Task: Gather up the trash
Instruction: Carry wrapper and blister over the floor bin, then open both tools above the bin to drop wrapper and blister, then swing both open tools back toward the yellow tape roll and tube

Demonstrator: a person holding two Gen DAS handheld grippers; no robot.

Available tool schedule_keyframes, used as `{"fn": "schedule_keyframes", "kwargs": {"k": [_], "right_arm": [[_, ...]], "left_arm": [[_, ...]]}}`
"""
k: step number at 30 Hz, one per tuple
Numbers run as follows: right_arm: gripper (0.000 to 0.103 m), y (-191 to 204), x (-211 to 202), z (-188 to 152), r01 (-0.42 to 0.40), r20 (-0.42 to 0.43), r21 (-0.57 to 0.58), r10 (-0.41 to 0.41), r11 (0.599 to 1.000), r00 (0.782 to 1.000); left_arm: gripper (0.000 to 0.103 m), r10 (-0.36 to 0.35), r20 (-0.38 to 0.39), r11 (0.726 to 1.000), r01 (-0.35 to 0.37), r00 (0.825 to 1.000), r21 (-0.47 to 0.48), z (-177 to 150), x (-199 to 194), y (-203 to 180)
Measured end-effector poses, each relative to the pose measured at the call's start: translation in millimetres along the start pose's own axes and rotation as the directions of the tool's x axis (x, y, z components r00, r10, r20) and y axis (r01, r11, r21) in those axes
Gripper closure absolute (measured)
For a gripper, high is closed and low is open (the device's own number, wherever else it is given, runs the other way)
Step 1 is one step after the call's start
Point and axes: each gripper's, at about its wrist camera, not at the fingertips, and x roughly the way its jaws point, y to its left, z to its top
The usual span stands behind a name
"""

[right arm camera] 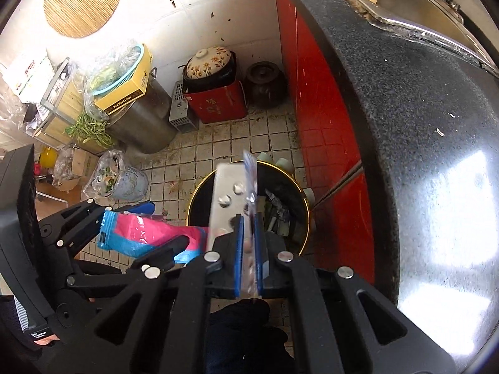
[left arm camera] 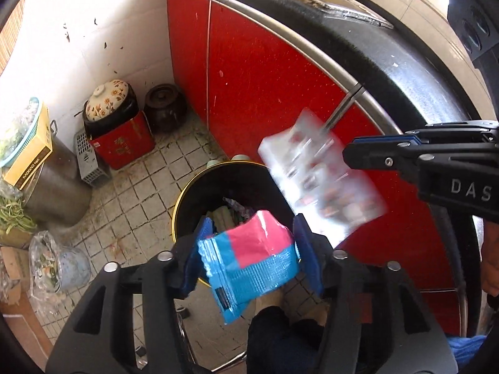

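A black trash bin with a gold rim (left arm camera: 182, 199) (right arm camera: 199, 193) stands on the tiled floor and holds several scraps. Over its near edge my left gripper (left arm camera: 253, 224) (right arm camera: 167, 225) stands open. A pink and blue wrapper (left arm camera: 252, 249) (right arm camera: 140, 227) lies loose and tilted between its blue pads. My right gripper (right arm camera: 249, 218) (left arm camera: 346, 152) is shut on a silver blister pack (right arm camera: 227, 193) (left arm camera: 318, 187), which sticks out over the bin and looks blurred in the left wrist view.
Red cabinet doors (left arm camera: 265, 78) under a black counter (right arm camera: 405, 124) run along the right. A flowered pot on a red box (left arm camera: 121, 143), a dark jar (left arm camera: 165, 106), a steel pot (right arm camera: 140, 127) and a bag of food scraps (right arm camera: 118, 177) stand around. A person's dark shoe (left arm camera: 280, 336) is below.
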Motion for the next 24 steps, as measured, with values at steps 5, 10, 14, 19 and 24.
{"fn": "schedule_keyframes", "kwargs": {"k": [5,10,14,19,24], "right_arm": [[0.097,2.1,-1.5,1.2,-0.001,0.001,-0.006,0.001,1.000,1.000],[0.060,1.3,-22.1,0.9,-0.021,0.045,0.006,0.020,1.000,0.999],[0.022,-2.6,-65.0,-5.8,-0.040,0.145,0.026,0.036,0.999,0.989],[0.016,-16.5,-125.0,-28.9,-0.057,0.228,0.064,0.041,0.996,0.973],[0.014,-43.3,-178.6,-62.7,0.005,0.295,0.136,-0.045,0.991,0.954]], "left_arm": [[0.024,0.009,0.003,1.000,-0.009,1.000,-0.002,-0.4,1.4,-0.4],[0.017,0.022,-0.011,1.000,-0.022,1.000,0.006,1.2,1.4,-3.8],[0.007,0.046,-0.004,0.999,-0.046,0.999,0.013,5.2,-17.5,-11.4],[0.007,0.098,0.015,0.995,-0.098,0.995,0.027,12.3,-50.5,-26.2],[0.007,0.070,0.058,0.996,-0.073,0.996,0.054,26.6,-83.5,-56.3]]}}
